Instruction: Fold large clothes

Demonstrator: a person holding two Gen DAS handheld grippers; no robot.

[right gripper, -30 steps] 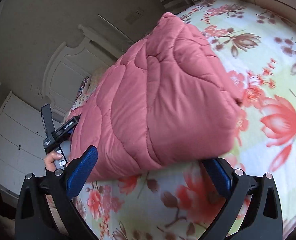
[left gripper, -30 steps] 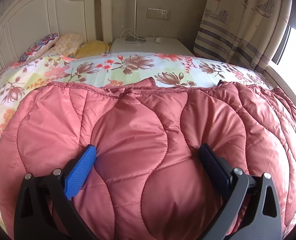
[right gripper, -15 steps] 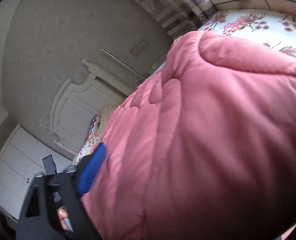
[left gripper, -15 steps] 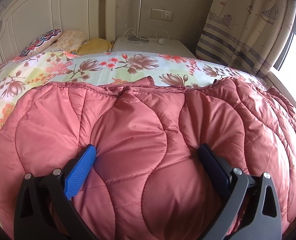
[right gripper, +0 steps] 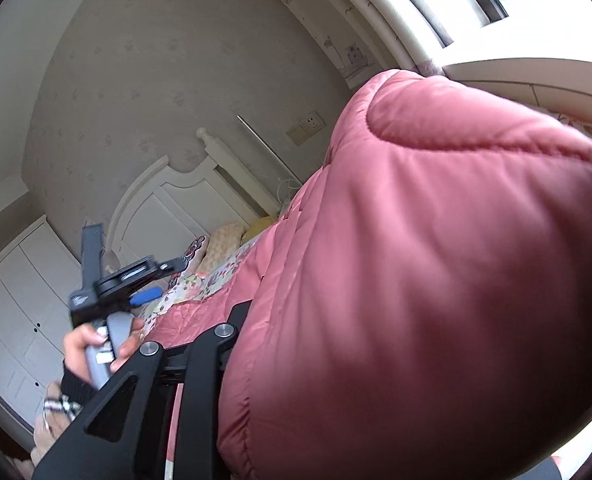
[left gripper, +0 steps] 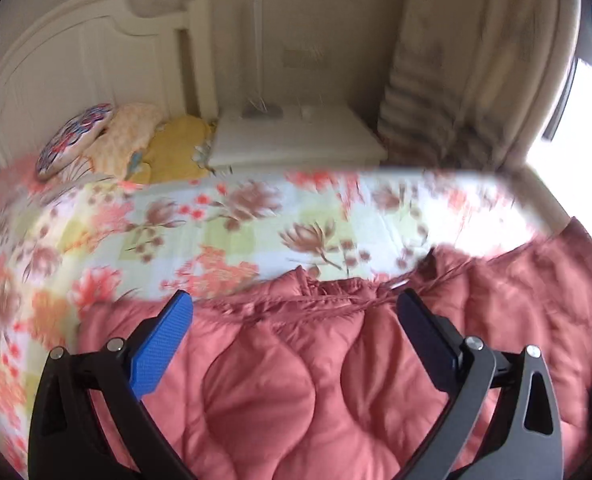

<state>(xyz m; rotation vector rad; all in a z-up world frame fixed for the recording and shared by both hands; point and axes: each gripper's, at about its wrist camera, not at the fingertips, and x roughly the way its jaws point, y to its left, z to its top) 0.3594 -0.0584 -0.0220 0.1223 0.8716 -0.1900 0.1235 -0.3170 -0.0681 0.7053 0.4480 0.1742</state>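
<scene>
A pink quilted coat [left gripper: 336,380] lies folded on the flowered bedspread [left gripper: 176,220]. My left gripper [left gripper: 296,320] is open, its blue fingers [left gripper: 160,344] spread just above the coat's near part, touching nothing I can see. In the right wrist view the coat [right gripper: 416,280] bulges up and fills most of the frame. It covers my right gripper's fingertips; only the black left arm of that gripper [right gripper: 168,392] shows, pushed in against the coat. The left gripper [right gripper: 108,292] and the hand holding it show at the left of that view.
Pillows [left gripper: 108,144] lie at the white headboard [left gripper: 76,60]. A white nightstand [left gripper: 292,140] with a lamp stands beyond the bed, a striped curtain [left gripper: 456,80] and bright window to the right. White wardrobe doors [right gripper: 24,300] stand at the left.
The left gripper has drawn back and lifted off the coat, so more bedspread shows. The right gripper has pushed further under or into the coat, raising its end.
</scene>
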